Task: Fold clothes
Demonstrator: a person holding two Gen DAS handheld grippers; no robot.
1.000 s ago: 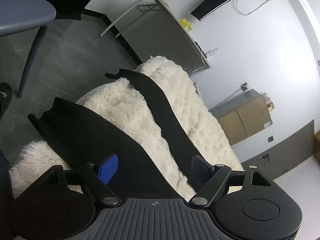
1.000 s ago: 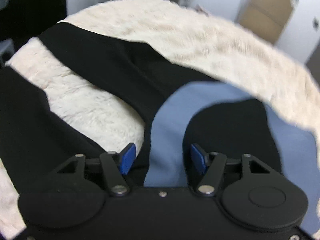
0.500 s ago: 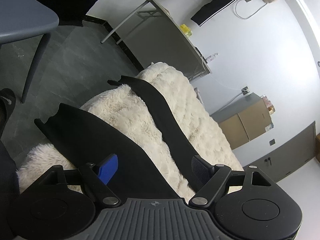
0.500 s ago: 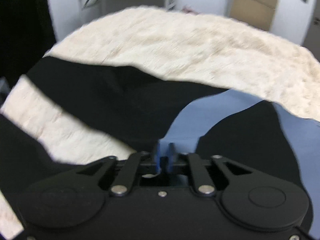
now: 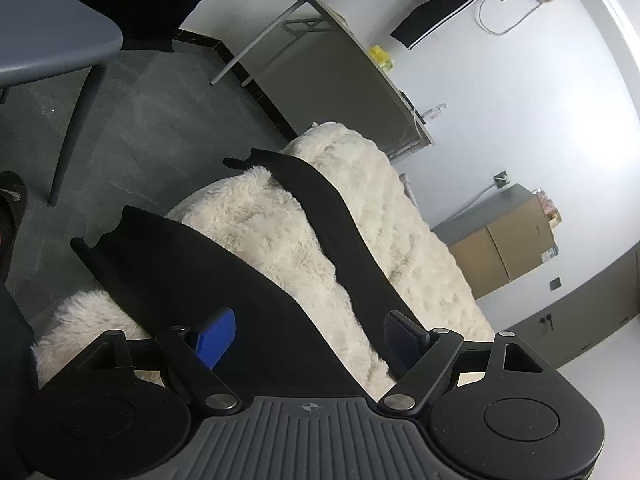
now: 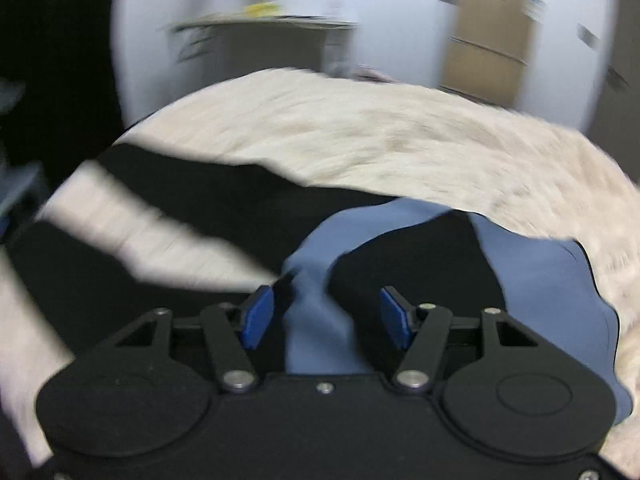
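Note:
Black trousers lie spread on a cream fluffy blanket (image 5: pixel 280 240). In the left wrist view their two legs run away from me, one leg (image 5: pixel 192 280) under my left gripper (image 5: pixel 310 334), the other (image 5: pixel 340 236) to its right. That gripper is open, with its pads apart above the cloth. In the blurred right wrist view the waist shows its blue lining (image 6: pixel 528 272). A raised fold of blue cloth (image 6: pixel 316 280) stands between the pads of my right gripper (image 6: pixel 326 312). Its jaws are opening and the pads do not press on the fold.
A grey chair (image 5: pixel 52 32) stands on the dark floor to the left, with a shoe (image 5: pixel 12 200) near its leg. Behind the blanket are a grey table (image 5: pixel 352 64), cardboard boxes (image 5: pixel 504 256) and a dark garment (image 5: pixel 440 4) hung on the wall.
My right gripper shut on the blue waist cloth half a second ago and has opened again while pulling back and up. The left gripper has stayed in place, open.

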